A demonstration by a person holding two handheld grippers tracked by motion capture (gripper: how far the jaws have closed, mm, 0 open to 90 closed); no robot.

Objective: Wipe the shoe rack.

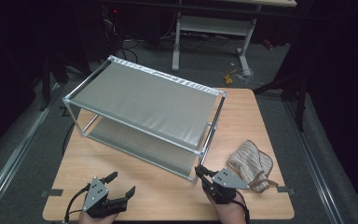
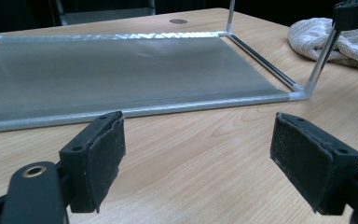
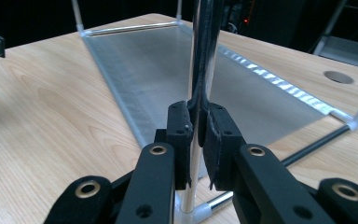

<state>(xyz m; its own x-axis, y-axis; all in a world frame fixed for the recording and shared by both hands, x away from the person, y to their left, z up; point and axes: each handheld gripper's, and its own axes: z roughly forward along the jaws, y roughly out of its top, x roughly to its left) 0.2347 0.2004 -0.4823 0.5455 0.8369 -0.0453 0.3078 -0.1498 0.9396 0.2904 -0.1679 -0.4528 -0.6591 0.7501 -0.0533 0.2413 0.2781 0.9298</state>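
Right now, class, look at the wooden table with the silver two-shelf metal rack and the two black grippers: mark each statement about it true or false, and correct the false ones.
1. The right gripper is clamped on an upright corner post of the silver two-shelf metal rack. True.
2. The left gripper holds the rack's lower shelf. False: its jaws stand open over the bare wooden table, holding nothing.
3. A striped beige cloth lies on the table to the right of the rack. True.
4. The cloth is draped over the rack's top shelf. False: it lies on the tabletop.
5. The rack lies tipped on its side. False: it stands upright, shelves level.
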